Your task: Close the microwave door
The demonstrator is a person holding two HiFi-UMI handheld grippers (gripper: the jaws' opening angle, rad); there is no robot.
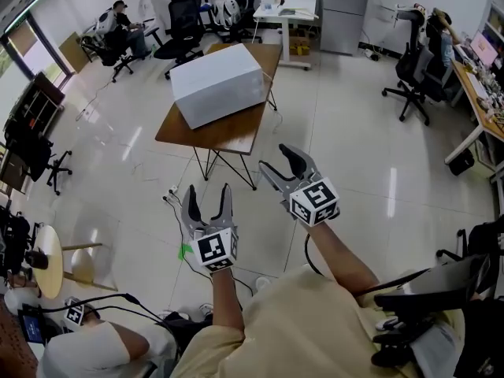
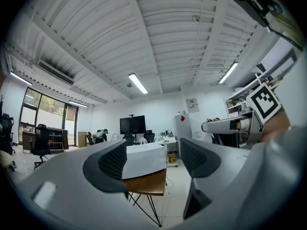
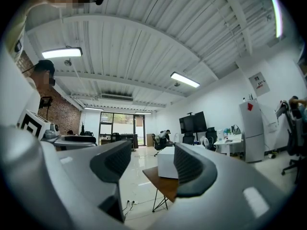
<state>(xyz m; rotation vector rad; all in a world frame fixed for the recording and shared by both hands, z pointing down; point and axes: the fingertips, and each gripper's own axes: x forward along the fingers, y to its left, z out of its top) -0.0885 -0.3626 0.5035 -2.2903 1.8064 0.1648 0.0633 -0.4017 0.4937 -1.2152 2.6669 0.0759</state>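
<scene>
The white microwave stands on a small wooden table with thin black legs, across the glossy floor from me. From here it is a plain white box, and its door does not show. My left gripper is held in the air short of the table, open and empty. My right gripper hangs a little nearer the table's front corner, also open and empty. The left gripper view frames the microwave between its spread jaws. In the right gripper view the microwave appears far off, at the right jaw.
A power strip and cables lie on the floor by the table's legs. A person crouches at lower left beside a round side table. Office chairs and desks ring the room. A black chair is close at my right.
</scene>
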